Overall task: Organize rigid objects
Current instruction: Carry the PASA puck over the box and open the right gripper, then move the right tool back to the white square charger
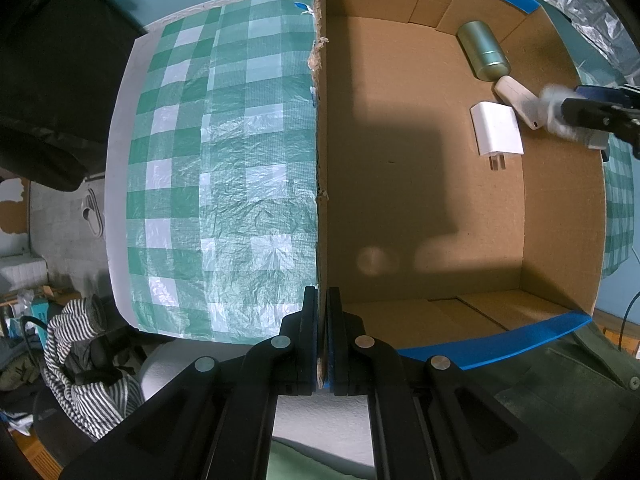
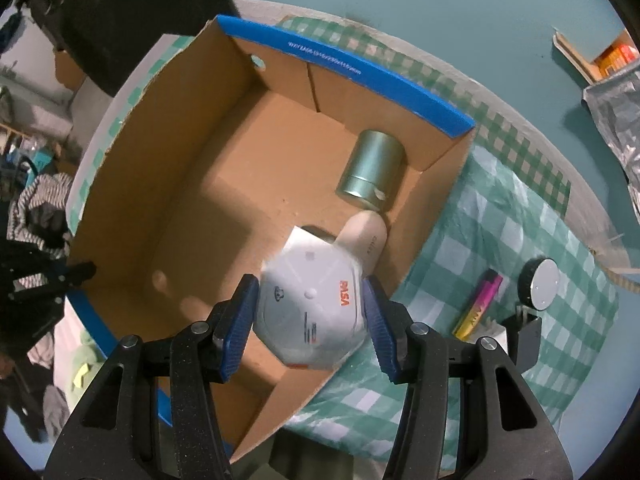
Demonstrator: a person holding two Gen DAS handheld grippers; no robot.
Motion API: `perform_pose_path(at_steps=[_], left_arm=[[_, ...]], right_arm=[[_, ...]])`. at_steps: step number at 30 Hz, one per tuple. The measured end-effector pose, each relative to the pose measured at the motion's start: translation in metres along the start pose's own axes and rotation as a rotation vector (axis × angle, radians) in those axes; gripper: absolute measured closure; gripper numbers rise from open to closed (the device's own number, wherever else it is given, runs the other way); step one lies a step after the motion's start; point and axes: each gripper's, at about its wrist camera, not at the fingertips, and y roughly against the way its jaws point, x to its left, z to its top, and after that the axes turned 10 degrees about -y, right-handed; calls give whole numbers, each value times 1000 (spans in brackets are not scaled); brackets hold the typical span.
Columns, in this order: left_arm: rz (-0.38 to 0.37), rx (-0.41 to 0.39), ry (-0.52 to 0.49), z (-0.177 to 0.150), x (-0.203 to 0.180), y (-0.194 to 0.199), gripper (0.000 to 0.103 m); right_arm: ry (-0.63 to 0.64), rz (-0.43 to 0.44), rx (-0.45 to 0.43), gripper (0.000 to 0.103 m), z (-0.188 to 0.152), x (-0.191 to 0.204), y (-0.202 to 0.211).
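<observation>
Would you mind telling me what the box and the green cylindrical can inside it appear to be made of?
The box looks like corrugated cardboard: matte brown walls, folded flaps, and a ragged, fibrous torn edge where the left gripper clamps it. The can seems to be metal, probably tin: a smooth, pale green satin sheen with a seamed lid band, though coated plastic cannot be ruled out.

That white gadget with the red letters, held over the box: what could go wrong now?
1. The gadget sits between the right tongs above the white charger and beige case; if dropped here, it may land on them rather than on the bare floor.
2. It hangs near the box wall, so a sideways drift could clip the rim.
3. The left tongs pinch the opposite wall; a knock could tug it free.
</observation>
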Motion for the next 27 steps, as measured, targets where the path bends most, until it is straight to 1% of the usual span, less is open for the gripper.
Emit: perform_pose_path(at_steps=[7, 13, 17, 22, 27], left_arm=[[4, 3, 3, 1, 0, -1, 99], [3, 4, 2, 1, -1, -1, 99], [3, 3, -2, 2, -1, 0, 99], [2, 3, -2, 3, -1, 1, 99], [3, 3, -1, 3, -1, 1, 99]], right_arm=[[12, 14, -9, 52, 1, 5, 0], [-8, 25, -30, 52, 0, 1, 6], [-14, 31, -44, 49, 0, -2, 13], [-26, 33, -63, 49, -3, -10, 22], [-53, 37, -99, 49, -8, -26, 39]])
